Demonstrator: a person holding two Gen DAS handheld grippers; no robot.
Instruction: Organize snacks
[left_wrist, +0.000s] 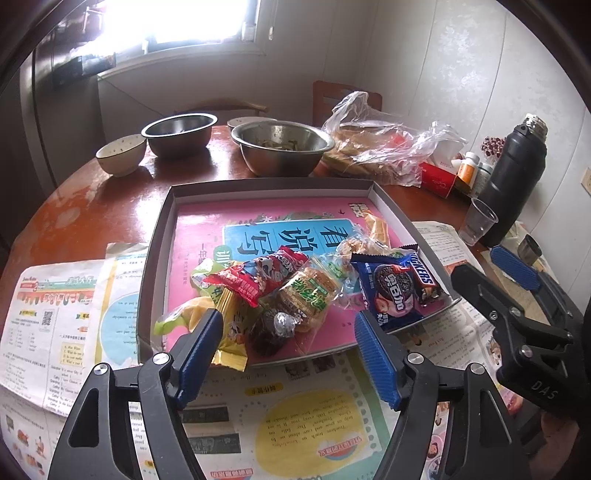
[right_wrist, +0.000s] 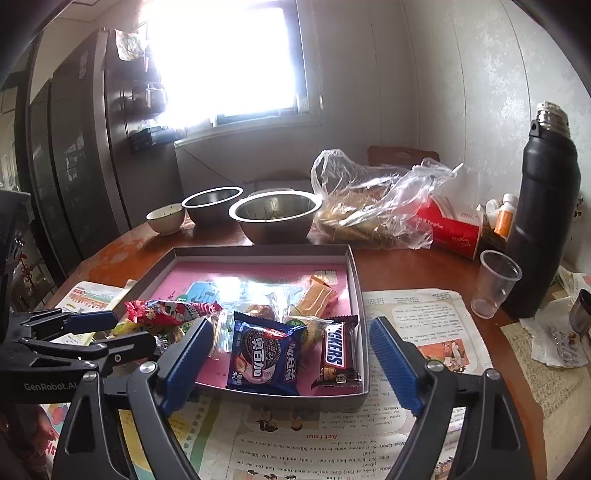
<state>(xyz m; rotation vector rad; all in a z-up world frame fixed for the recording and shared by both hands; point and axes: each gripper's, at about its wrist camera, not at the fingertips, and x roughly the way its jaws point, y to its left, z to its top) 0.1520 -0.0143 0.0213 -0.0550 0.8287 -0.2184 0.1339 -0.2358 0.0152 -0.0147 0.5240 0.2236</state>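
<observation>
The left gripper (left_wrist: 288, 339) and the right gripper (right_wrist: 291, 354) both hang wide open, holding nothing. The snacks sit piled at the near edge of the gray tray (right_wrist: 354, 280). The yellow packet (left_wrist: 229, 332) pokes over the rim, so a bump could knock it out (that is my guess). The Snickers bar (right_wrist: 336, 352) lies long-ways, pointing from the near rim toward the bowls (right_wrist: 275, 214).

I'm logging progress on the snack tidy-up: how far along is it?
Done: the snacks, including the Oreo pack and Snickers bar, lie inside the box, though loosely piled. In hand: nothing; the left gripper and right gripper are both open and empty. Left: no snacks show outside the box, so perhaps only neatening.
</observation>
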